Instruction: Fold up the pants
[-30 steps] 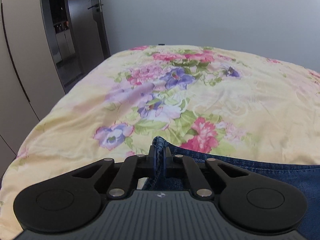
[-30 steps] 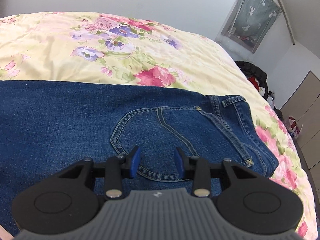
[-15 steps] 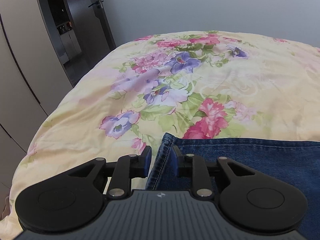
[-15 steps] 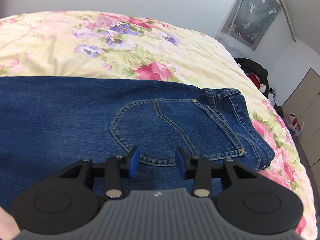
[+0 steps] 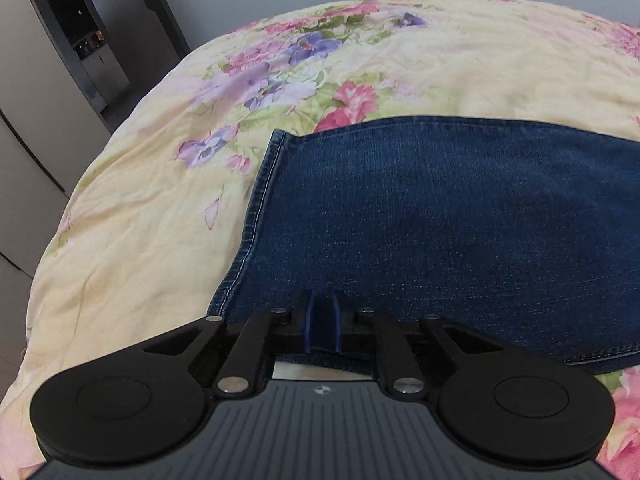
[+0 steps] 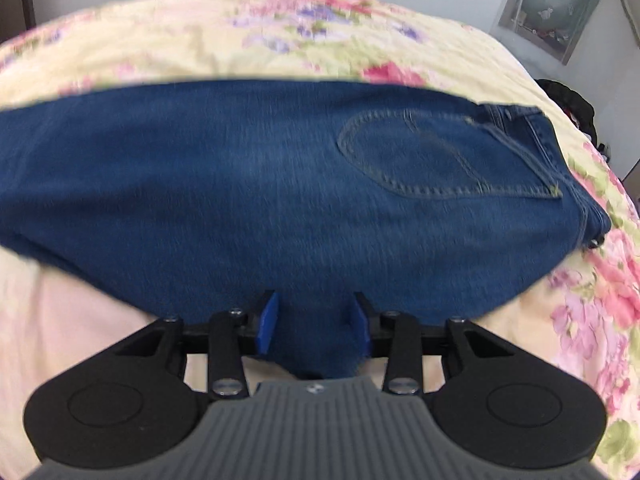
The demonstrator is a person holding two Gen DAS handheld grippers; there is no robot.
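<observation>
Blue denim pants [image 5: 440,220] lie flat on a floral bedspread [image 5: 140,240], hem end at the left. My left gripper [image 5: 323,322] has its jaws nearly together over the near edge of the leg, close to the hem; denim shows in the narrow gap. In the right wrist view the pants [image 6: 260,184] show a back pocket [image 6: 420,160] and the waistband at the right. My right gripper [image 6: 314,326] is open, its blue pads either side of the denim at the near edge. This view is motion-blurred.
The bed fills both views. A dark door and pale wardrobe panels [image 5: 48,92] stand beyond the bed's left side. A hanging grey cloth [image 6: 556,4] and dark items [image 6: 572,100] lie past the bed's right side.
Both grippers have pulled back toward the near edge of the pants. The left opened off the hem, moved right and narrowed over the leg's near edge. The right stayed open.
</observation>
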